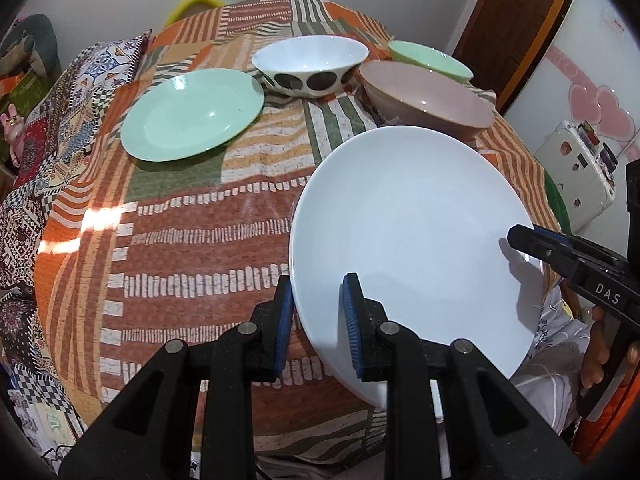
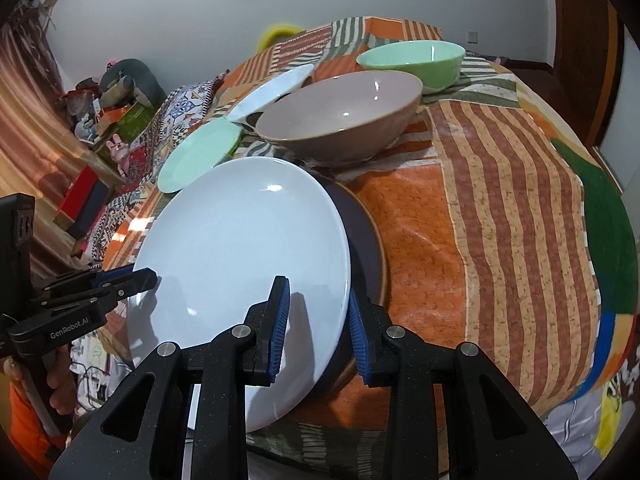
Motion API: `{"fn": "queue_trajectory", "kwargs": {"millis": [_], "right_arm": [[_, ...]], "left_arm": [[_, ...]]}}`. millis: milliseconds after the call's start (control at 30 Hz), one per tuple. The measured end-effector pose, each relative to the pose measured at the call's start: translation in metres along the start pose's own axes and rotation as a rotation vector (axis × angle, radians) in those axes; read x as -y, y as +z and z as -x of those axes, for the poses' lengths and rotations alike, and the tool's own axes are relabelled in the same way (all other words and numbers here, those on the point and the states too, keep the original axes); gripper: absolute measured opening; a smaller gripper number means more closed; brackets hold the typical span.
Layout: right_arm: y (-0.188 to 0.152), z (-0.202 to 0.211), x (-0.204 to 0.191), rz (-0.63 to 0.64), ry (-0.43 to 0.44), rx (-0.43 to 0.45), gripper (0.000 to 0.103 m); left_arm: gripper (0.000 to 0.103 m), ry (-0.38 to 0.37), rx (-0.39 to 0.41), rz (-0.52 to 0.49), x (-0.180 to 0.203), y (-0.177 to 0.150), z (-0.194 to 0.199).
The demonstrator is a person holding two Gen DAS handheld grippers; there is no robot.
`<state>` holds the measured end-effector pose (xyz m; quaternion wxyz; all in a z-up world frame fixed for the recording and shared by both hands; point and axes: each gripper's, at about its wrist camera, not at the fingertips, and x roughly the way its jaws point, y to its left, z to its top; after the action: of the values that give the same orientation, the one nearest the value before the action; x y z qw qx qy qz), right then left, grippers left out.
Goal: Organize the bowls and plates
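A large white plate (image 1: pixel 412 220) (image 2: pixel 240 240) is tilted over a dark brown-rimmed plate (image 2: pixel 366 248), which only the right wrist view shows. My left gripper (image 1: pixel 318 280) (image 2: pixel 148 276) is shut on the plate's left rim, blue pads above and below it. My right gripper (image 2: pixel 316 288) (image 1: pixel 516 236) is shut on the opposite rim. Further back on the table are a mint green plate (image 1: pixel 192 114) (image 2: pixel 200 156), a white bowl with dark dots (image 1: pixel 310 64) (image 2: pixel 272 90), a pinkish-brown bowl (image 1: pixel 428 96) (image 2: pixel 340 116) and a green bowl (image 1: pixel 428 60) (image 2: pixel 412 64).
The table wears a striped orange patchwork cloth (image 1: pixel 180 240) (image 2: pixel 500 200). A yellow chair back (image 1: pixel 200 2) shows beyond its far edge. Patterned fabric and clutter (image 1: pixel 60 120) lie to the left, a white fridge (image 1: pixel 580 80) to the right. A hand (image 1: pixel 600 344) holds the right gripper's handle.
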<state>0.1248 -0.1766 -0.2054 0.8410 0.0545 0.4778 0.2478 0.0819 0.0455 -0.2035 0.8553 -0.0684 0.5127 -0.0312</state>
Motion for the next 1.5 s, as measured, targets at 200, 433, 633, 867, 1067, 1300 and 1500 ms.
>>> {"fn": "queue_trajectory", "kwargs": {"millis": [200,433,633,867,1067,1300,1500], "right_arm": [[-0.002,-0.002,0.007,-0.021,-0.005,-0.011,0.028],[0.002,0.0,0.008,-0.02,-0.007,-0.002,0.028],[0.004,-0.001,0.007,-0.002,-0.031,0.009,0.028],[0.006,-0.003,0.006,-0.002,-0.039,0.019,0.028],[0.008,0.001,0.006,0.013,-0.086,0.034,0.029],[0.013,0.016,0.0,0.047,-0.084,0.072,0.03],[0.023,0.026,-0.015,0.081,-0.062,0.11,0.035]], "left_arm": [[0.024,0.001,-0.017,-0.005,0.005,0.003,-0.009],[0.024,-0.005,-0.038,0.001,0.005,0.006,-0.019],[0.025,-0.016,-0.043,0.014,0.004,0.009,-0.025],[0.025,-0.014,-0.038,0.006,0.005,0.008,-0.028],[0.027,-0.022,-0.02,0.014,0.004,0.01,-0.026],[0.027,-0.011,0.049,-0.02,0.008,0.016,-0.005],[0.03,0.008,0.125,-0.018,-0.001,0.019,0.024]]}}
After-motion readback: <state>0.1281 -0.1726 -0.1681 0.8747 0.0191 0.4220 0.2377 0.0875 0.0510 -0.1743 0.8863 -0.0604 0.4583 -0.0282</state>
